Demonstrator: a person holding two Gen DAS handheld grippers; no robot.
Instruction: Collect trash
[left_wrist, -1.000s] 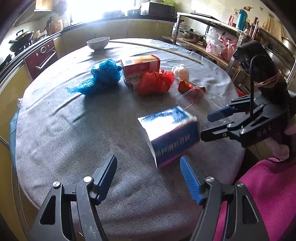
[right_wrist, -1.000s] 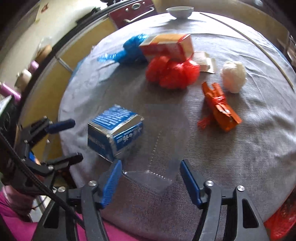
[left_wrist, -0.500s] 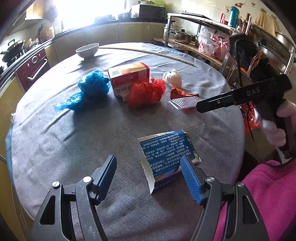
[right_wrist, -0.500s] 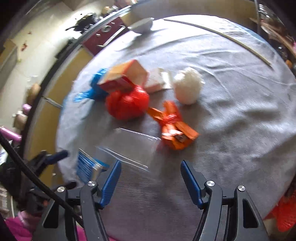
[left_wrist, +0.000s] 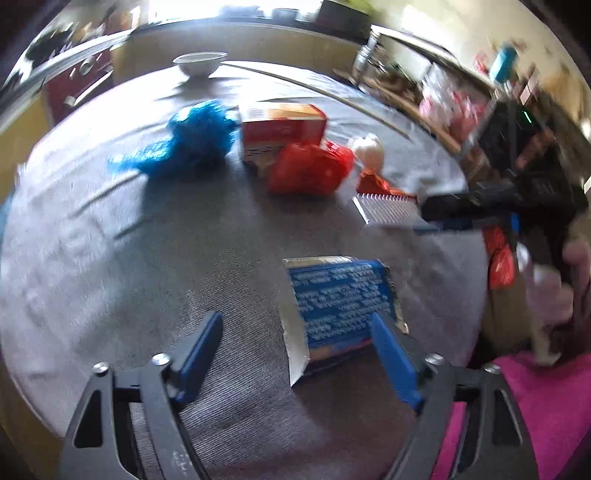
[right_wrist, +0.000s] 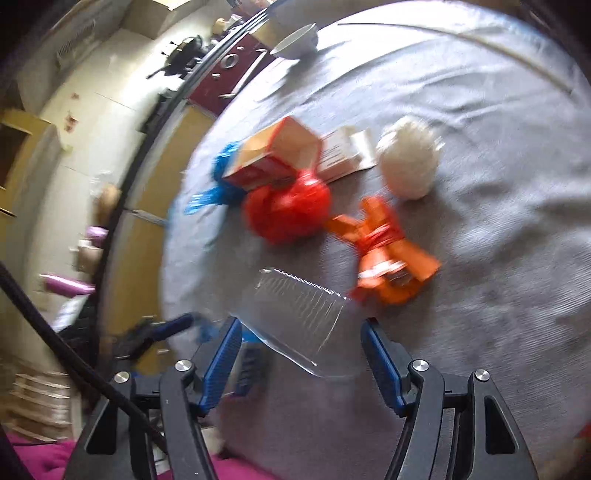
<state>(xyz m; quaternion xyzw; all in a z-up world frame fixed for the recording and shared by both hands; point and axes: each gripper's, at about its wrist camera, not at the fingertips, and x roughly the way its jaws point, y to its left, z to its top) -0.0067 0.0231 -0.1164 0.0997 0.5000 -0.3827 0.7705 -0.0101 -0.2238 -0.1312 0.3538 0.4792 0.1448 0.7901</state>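
The blue carton (left_wrist: 340, 299) lay flat between the widening, empty left tongs (left_wrist: 295, 350), long axis pointing away; the right tongs (right_wrist: 301, 354) gripped a clear bag (right_wrist: 299, 314).

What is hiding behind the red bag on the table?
Right behind the red bag sits an orange and red box, with a flat white packet beside it. The bag covers the box's lower front, so that part can't be seen.
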